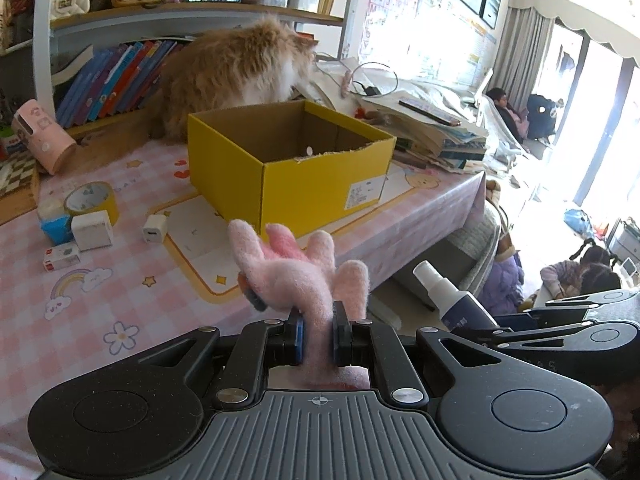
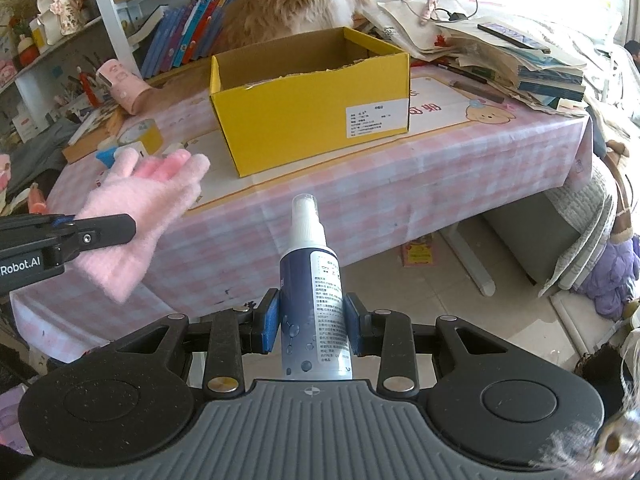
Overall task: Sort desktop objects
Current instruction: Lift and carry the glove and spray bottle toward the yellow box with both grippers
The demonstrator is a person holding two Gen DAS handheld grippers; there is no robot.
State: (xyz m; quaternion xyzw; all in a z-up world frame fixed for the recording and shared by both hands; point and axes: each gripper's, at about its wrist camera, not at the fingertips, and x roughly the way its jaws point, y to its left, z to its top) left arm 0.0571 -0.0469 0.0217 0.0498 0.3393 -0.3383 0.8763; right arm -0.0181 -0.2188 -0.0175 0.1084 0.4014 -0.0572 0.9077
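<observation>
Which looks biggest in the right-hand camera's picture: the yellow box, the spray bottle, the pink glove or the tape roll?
1. Yellow box.
2. Pink glove and spray bottle: much alike, and both sit near the camera, so their order is unsure.
3. Tape roll, smallest and partly hidden.

Bright daylight, blown-out glare from windows [image 1: 592, 128] at right, fisheye-bent edges, sharp centre.

- Box [image 1: 292, 168] on the table [image 1: 120, 292], cat [image 1: 236, 72] right behind it
- Tape roll [image 1: 93, 200] and charger [image 1: 154, 229] left of the box
- Stacked books [image 2: 520, 64] to its right
</observation>
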